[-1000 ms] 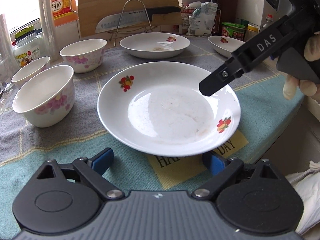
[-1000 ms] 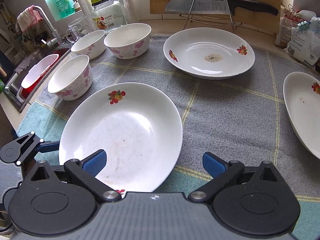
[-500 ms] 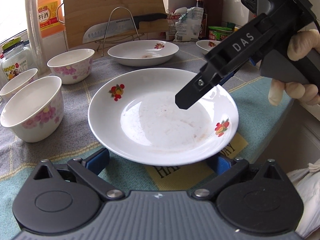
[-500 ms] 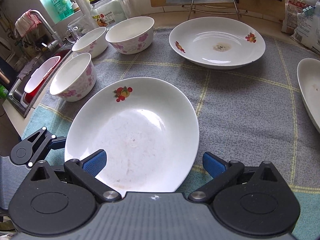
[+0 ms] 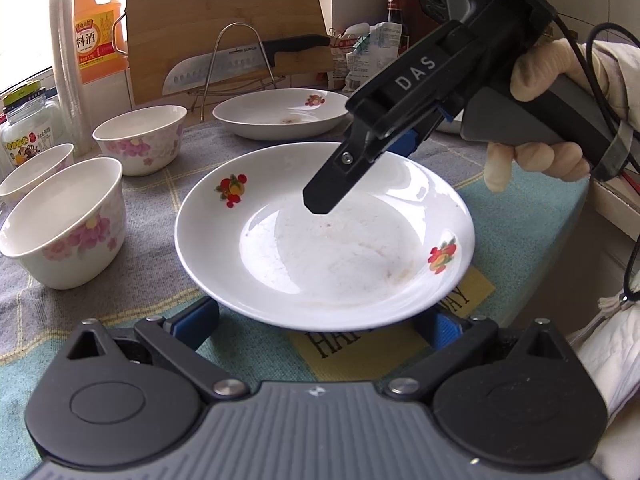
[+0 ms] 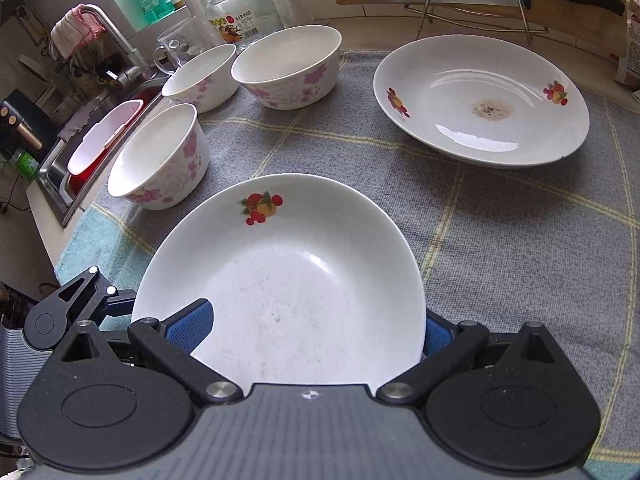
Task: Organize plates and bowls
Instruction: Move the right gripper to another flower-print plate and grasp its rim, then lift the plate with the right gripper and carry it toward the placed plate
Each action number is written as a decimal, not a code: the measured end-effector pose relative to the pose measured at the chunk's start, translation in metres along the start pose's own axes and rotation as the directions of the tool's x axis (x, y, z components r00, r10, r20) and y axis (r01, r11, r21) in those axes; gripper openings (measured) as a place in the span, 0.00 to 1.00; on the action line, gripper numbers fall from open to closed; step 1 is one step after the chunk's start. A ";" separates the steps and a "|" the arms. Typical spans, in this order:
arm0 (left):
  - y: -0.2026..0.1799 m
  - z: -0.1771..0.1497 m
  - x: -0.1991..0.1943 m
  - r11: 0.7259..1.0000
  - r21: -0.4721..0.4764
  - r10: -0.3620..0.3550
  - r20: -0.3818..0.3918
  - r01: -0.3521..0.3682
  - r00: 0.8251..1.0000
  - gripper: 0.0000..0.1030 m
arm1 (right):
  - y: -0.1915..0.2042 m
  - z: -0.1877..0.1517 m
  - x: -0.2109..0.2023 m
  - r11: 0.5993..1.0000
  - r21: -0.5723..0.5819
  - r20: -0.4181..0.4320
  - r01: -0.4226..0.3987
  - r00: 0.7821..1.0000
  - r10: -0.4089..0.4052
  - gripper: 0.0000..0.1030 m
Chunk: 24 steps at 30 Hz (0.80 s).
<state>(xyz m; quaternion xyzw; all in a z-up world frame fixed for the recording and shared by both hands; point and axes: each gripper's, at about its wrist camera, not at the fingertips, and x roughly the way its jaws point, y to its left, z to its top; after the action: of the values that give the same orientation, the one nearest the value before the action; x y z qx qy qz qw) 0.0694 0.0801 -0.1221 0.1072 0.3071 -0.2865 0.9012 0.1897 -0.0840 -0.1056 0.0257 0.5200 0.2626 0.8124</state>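
White china with a small fruit print, the near plate [image 5: 324,236] lay on the grey checked cloth [image 6: 500,248], close to the counter's front edge where the cloth turned teal. The left gripper [image 5: 320,322] sat low at the plate's near rim with its blue pads spread wide, one at each side of the rim and both partly tucked under it; neither pad appeared to press on the china, though the rim hid their tips. The right gripper [image 6: 316,328] hung over the same plate, its fingers also wide apart, one blue pad above the plate's inside and the other just off its right edge. Whether either pad touched the plate could not be told from that angle. In the left wrist view, a gloved hand [image 5: 552,120] held the right gripper's grey handle, and a black finger [image 5: 332,184] reached down above the plate's far half.

Three bowls with pink flowers stood to the left: the nearest bowl [image 6: 160,156] just beside the plate, the other two behind it. A second plate [image 6: 480,100], with a brown stain at its centre, lay further back on the cloth. Behind that, a knife [image 5: 240,62] rested on a wire stand against a wooden cutting board [image 5: 224,20].
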 end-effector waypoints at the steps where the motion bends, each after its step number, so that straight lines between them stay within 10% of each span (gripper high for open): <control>1: 0.000 0.000 0.000 1.000 0.004 -0.005 0.002 0.005 1.000 1.00 | -0.001 0.002 0.001 1.000 -0.010 -0.005 -0.008 1.000 0.008 1.00; 24: 0.003 0.002 -0.001 0.996 0.080 -0.049 -0.005 0.049 0.999 1.00 | -0.007 0.045 0.019 0.978 -0.138 -0.129 -0.157 0.982 0.140 1.00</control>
<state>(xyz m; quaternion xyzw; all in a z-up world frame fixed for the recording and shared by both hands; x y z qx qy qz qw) 0.0711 0.0824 -0.1200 0.1360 0.2992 -0.3205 0.8884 0.2378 -0.0711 -0.1032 -0.0113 0.5429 0.3616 0.7579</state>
